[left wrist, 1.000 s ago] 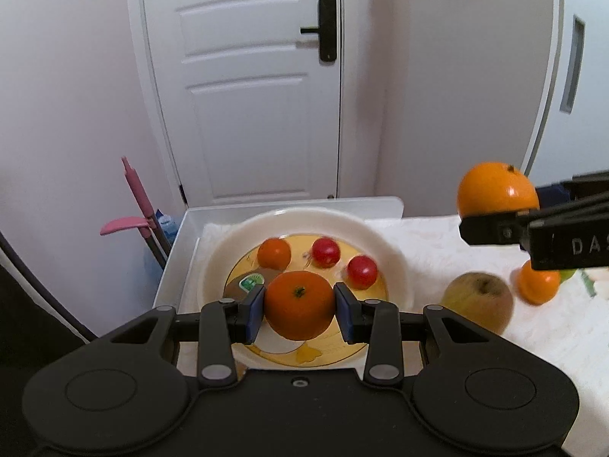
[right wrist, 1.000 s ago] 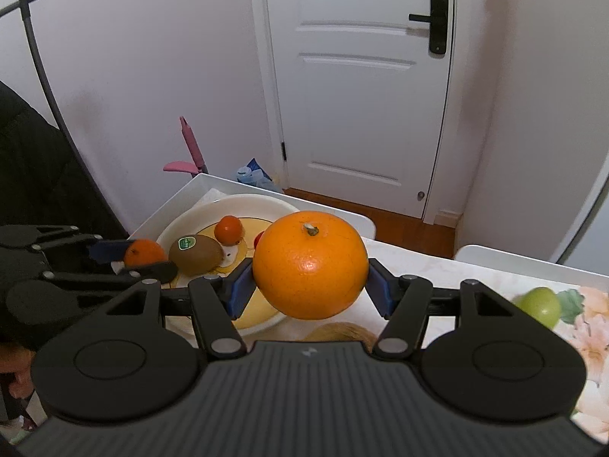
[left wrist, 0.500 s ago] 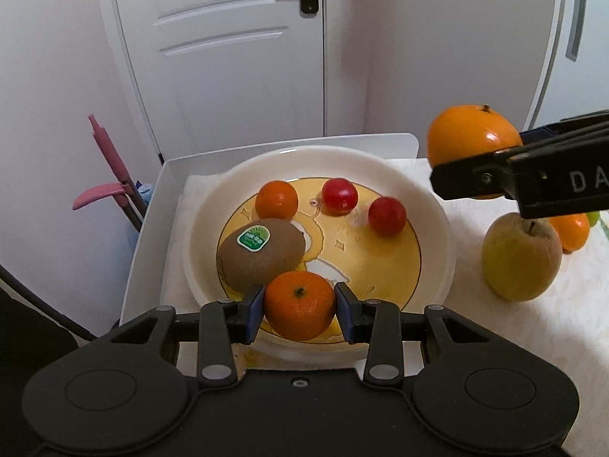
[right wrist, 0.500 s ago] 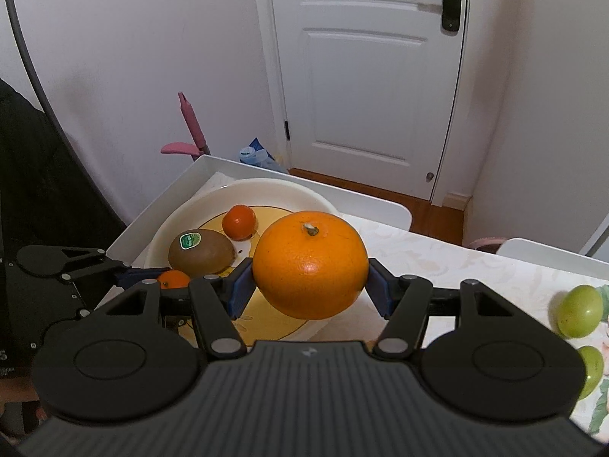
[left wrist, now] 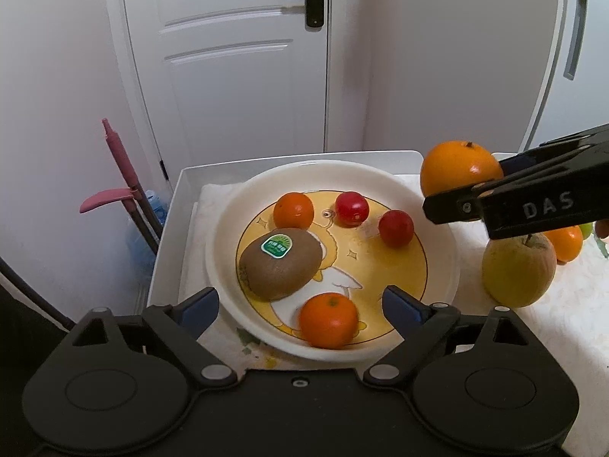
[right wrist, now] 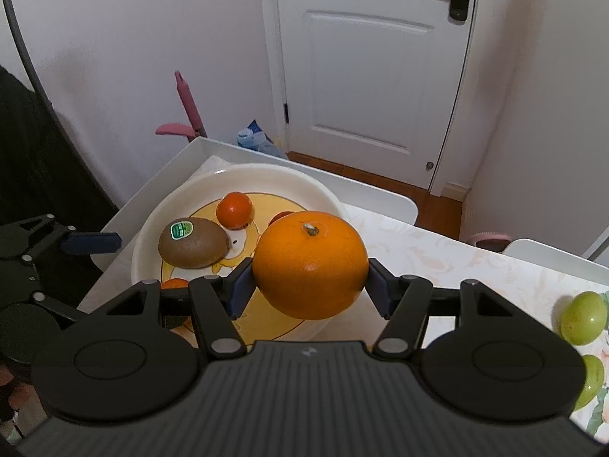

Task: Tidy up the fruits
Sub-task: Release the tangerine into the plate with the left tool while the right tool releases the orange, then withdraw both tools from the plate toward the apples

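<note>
A white plate [left wrist: 228, 228] with a yellow centre holds a kiwi [left wrist: 279, 262], two small tangerines [left wrist: 293, 210] [left wrist: 329, 320] and two red tomatoes [left wrist: 352, 208] [left wrist: 396, 227]. My left gripper [left wrist: 300, 302] is open, its fingers wide on either side of the near tangerine, which lies on the plate. My right gripper [right wrist: 307, 287] is shut on a large orange [right wrist: 308, 264] and holds it above the plate's right rim; the orange also shows in the left wrist view [left wrist: 458, 167]. The plate [right wrist: 146, 236] shows in the right wrist view too.
A yellow-brown pear [left wrist: 517, 270] and a tangerine [left wrist: 569, 242] lie on the tablecloth right of the plate. Green fruits [right wrist: 584, 318] lie at the far right. The plate sits in a white tray [left wrist: 171, 228] at the table's left end. A pink-handled tool [left wrist: 118, 160] stands beyond.
My left gripper has opened and let go of the small tangerine, which now rests on the plate. My right gripper with the orange has come closer over the plate's right rim.
</note>
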`<state>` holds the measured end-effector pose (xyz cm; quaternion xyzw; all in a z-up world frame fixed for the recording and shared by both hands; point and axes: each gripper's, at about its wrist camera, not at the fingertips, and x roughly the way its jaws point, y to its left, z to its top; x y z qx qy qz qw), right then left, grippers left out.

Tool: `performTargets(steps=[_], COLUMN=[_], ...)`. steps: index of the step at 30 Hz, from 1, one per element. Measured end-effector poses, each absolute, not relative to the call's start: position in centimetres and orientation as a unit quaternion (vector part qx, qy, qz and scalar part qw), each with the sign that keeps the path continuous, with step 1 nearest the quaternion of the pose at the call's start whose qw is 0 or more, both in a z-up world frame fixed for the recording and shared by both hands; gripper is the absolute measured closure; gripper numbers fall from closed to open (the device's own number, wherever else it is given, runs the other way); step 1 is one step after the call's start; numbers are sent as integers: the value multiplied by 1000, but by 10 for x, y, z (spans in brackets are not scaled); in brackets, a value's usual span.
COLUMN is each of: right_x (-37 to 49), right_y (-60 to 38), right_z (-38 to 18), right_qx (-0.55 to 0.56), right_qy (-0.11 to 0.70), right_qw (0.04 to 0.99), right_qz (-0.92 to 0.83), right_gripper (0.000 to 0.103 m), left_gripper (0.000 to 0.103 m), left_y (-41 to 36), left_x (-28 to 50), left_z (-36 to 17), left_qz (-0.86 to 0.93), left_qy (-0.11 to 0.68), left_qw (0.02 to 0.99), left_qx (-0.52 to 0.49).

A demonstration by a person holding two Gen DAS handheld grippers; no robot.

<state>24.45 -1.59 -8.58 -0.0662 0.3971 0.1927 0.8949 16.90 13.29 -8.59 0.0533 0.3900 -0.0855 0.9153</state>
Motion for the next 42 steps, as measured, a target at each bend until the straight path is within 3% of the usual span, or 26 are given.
performTargets(steps=[15,17,19,42], right_x=[242,240,240,182], right_y=[3,2,0,-47], right_z=[-112,-106,-101,-55], right_qx=[-90,-87,-86,-30], right_qy=[423,408,398,363], right_qw=[872,879,887,914], right_qz=[229,229,216,179], right_gripper=[25,18,0,0], left_gripper=[8,8,8,7], left_y=[147,148,148,142], left_x=[163,162,161,123], left_z=[-89,-90,-90,-52], left_qz=[-67,-67,-66,-41], left_qy=[396,397,396,354], left_qw=[914,914,914,933], left_qx=[49,50,51,43])
